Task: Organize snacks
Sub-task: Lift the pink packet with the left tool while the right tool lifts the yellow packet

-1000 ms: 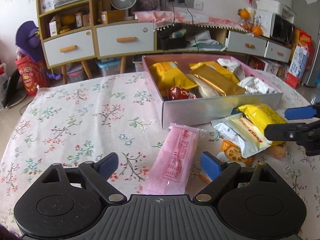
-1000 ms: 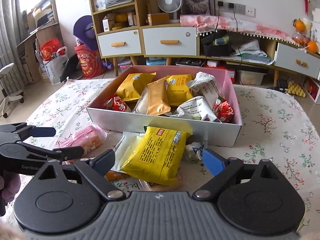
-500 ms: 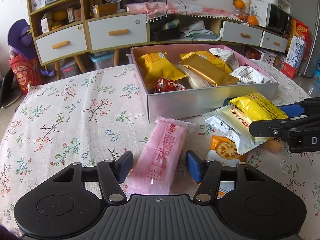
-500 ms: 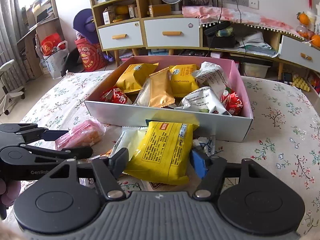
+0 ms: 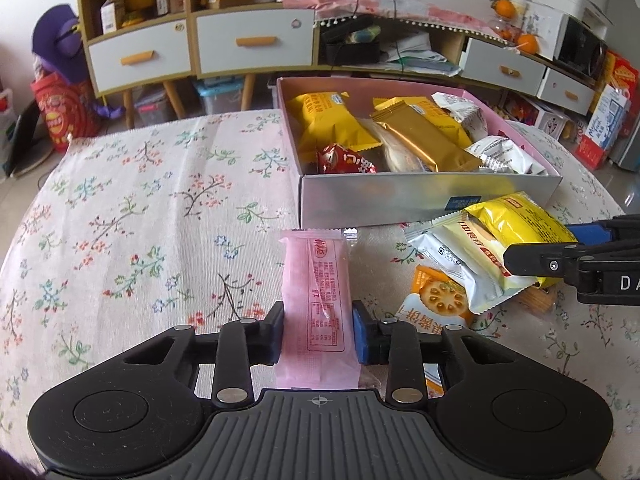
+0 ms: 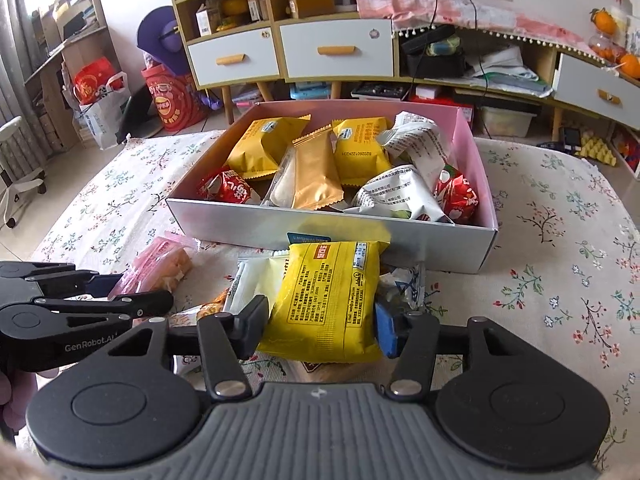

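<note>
While left claw [image 5: 319,334] pinches pink packet [image 5: 316,300], right claw [image 6: 320,322] grips yellow packet [image 6: 326,300]; "GenRobot.AI" legible.

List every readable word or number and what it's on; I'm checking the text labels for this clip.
"GenRobot.AI": side of the left gripper.
"B2026012ZK231": yellow packet in the box.
"D": right gripper; the rest is cut off.
Print on the pink packet and the other wrappers: too small to read.

Pink packet [image 5: 316,312], yellow packet [image 6: 326,300], pink-lined silver box [image 5: 400,200], cream floral tablecloth [image 5: 140,220] at left.
</note>
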Available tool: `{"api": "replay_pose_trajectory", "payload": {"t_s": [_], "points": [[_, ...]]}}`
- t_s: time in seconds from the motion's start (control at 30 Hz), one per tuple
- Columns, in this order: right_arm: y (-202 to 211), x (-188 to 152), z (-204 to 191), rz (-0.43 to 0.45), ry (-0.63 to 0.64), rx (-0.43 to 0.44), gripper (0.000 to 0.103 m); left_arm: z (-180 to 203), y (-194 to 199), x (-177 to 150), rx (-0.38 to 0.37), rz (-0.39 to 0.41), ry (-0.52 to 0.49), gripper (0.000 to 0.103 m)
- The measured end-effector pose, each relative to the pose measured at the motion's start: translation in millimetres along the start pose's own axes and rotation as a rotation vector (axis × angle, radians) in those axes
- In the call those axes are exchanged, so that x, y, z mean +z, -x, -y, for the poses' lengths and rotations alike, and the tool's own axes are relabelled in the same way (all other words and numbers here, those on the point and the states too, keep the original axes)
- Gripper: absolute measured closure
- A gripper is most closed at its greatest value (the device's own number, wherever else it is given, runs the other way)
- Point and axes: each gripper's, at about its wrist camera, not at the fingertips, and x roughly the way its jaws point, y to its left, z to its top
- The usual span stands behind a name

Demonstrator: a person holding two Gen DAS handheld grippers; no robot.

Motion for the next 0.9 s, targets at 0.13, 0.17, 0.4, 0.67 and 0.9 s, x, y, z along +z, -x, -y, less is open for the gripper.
{"api": "replay_pose_trajectory", "payload": {"t_s": [0.13,0.17,0.4,0.67,0.9], "points": [[3.0,2.0,0.8,-0.016,-0.011,-0.001,0.054,-0.1,2.1,1.3,-0.003,-0.025,0.034,0.073],[3.4,3.2,1.4,-0.023,-0.014,-0.003,0.054,-0.1,2.7,1.4,-0.002,-0.031,0.043,0.073],[9.5,4.5,9.1,-0.059,-0.054,0.008,0.054,3.5,7.5,2.6,-0.012,-0.053,0.079,0.073],[14.4,3.3,14.1,-0.108,-0.079,0.001,0.055,15.4,13.0,4.3,-0.002,-0.076,0.074,0.073],[18.5,2.5,21.1,-0.135,-0.114,0.012,0.060,22.4,20.0,5.3,-0.009,-0.076,0.070,0.073]]}}
